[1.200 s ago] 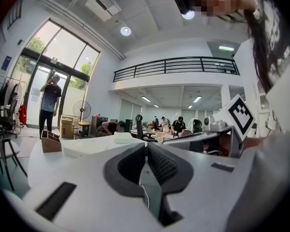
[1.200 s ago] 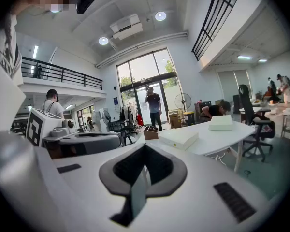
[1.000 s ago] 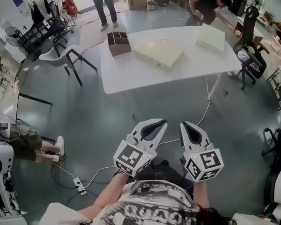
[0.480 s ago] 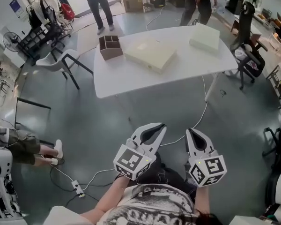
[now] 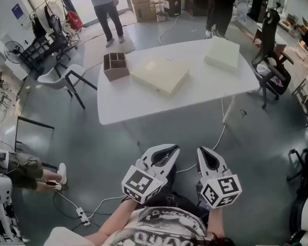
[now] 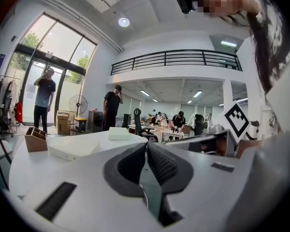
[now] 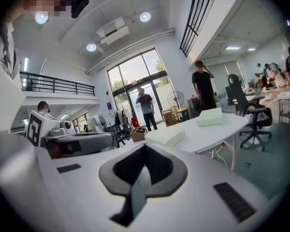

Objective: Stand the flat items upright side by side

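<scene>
Left gripper (image 5: 170,148), right gripper (image 5: 204,151): fingers pressed together, empty, above open floor (image 5: 108,137), short of tabletop (image 5: 133,96) near edge. Large flat box (image 5: 160,75) and small flat box (image 5: 222,53) lie flat, apart; wooden divider box (image 5: 115,65) at far-left corner.

White table (image 5: 143,97): brown divided box (image 5: 115,65) on far-left corner, large flat cream box (image 5: 159,75) lying flat mid-table, just beside it, smaller cream box (image 5: 222,53) flat near far-right edge, well apart.
</scene>
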{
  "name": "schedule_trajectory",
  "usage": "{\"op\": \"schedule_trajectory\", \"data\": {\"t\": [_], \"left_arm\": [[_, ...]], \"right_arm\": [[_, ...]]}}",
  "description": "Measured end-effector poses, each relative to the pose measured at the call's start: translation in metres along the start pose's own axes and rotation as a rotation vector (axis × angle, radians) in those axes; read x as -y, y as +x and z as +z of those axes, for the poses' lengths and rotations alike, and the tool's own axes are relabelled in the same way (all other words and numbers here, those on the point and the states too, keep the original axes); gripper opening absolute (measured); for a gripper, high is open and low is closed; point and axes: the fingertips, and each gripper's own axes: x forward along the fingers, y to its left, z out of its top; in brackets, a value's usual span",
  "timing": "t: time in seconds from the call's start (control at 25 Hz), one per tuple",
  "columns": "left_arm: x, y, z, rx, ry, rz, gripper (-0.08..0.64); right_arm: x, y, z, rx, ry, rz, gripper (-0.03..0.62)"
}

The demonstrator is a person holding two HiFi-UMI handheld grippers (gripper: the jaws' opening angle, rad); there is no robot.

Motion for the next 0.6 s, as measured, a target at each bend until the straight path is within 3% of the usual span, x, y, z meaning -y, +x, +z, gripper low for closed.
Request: {"op": "schedule_trajectory", "data": {"t": [0.24,0.6], "left_arm": [[-0.051,0.067,0.006,-0.001,-0.004,-0.041,0.023],[-0.149,0.178,0.045,0.01,-0.019,-0.127,0.023]], "right_arm": [[0.046,0.059,0.021,-0.005,0.0,-0.024,0.0],[0.112,0.166,0.075,-0.021,0.014,-0.081,0.0]]}}
